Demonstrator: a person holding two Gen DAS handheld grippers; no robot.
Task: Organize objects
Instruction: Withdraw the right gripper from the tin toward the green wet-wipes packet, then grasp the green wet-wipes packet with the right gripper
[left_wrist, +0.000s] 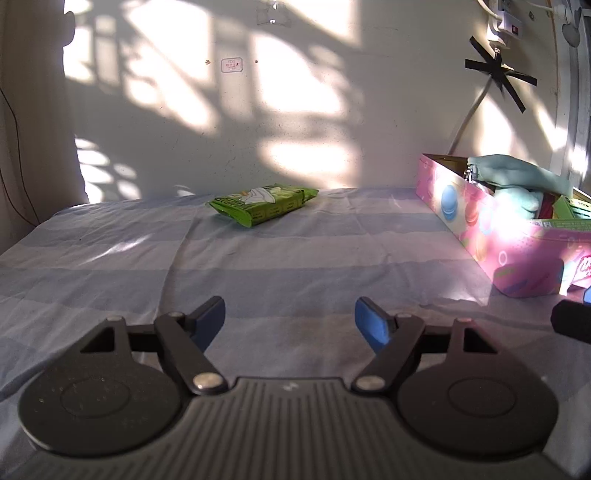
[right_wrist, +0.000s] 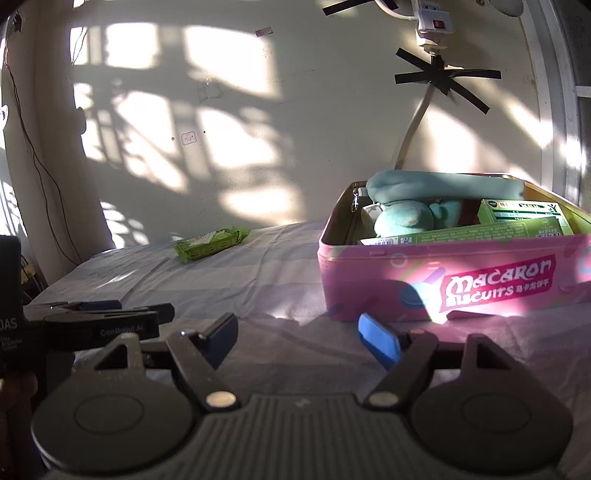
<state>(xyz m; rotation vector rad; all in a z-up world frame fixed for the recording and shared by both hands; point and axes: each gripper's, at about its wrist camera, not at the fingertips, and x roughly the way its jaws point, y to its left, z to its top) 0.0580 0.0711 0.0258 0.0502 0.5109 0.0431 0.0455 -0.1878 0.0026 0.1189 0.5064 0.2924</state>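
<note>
A green snack packet (left_wrist: 263, 205) lies flat near the far edge of the striped cloth, well ahead of my left gripper (left_wrist: 290, 319), which stands open and empty. The same packet (right_wrist: 210, 243) shows far left in the right wrist view. A pink Macaron Biscuits tin (right_wrist: 454, 280) stands open on the right, holding a teal plush toy (right_wrist: 410, 218) and green boxes (right_wrist: 517, 218). My right gripper (right_wrist: 297, 338) is open and empty, just in front of the tin's near left corner. The tin (left_wrist: 480, 221) sits to the right of my left gripper. The left gripper's body (right_wrist: 103, 321) shows at the left.
A blue-and-white striped cloth (left_wrist: 295, 266) covers the surface, which ends at a sunlit wall (left_wrist: 295, 110). A power strip (right_wrist: 432, 22) with a cable and black tape hangs above the tin. A thin wire (right_wrist: 40, 166) runs down the left corner.
</note>
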